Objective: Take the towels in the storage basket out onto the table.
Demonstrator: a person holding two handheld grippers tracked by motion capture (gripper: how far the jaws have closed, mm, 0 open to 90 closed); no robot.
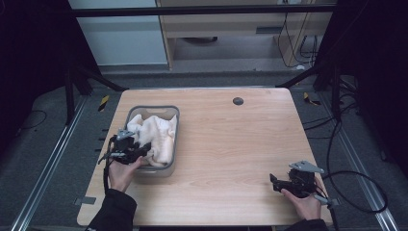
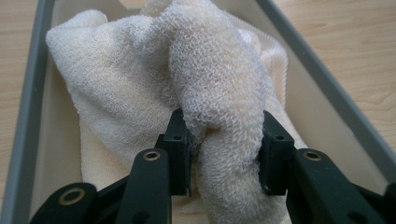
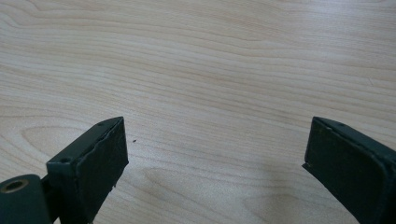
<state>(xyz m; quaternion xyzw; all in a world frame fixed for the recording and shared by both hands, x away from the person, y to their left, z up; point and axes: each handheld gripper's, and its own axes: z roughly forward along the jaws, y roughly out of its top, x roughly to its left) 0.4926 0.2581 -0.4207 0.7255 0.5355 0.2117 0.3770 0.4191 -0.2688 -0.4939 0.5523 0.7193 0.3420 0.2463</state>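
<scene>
While the right tool [image 3: 215, 163] gapes wide over bare table [image 3: 210, 70], the left tool [image 2: 226, 154] pinches the towel [image 2: 140, 84].

towel [image 1: 156, 132] lies in the bin [image 1: 174, 144] at the table's [image 1: 231, 159] left side

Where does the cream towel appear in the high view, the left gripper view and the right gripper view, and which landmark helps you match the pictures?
High view: the cream towel lies bunched in the grey bin, left of centre on the table.
Left gripper view: the towel spreads across the centre, a thick fold pinched by the left gripper.
Right gripper view: bare wood between open jaws, no towel.
Shared landmark: the light wooden tabletop.
</scene>
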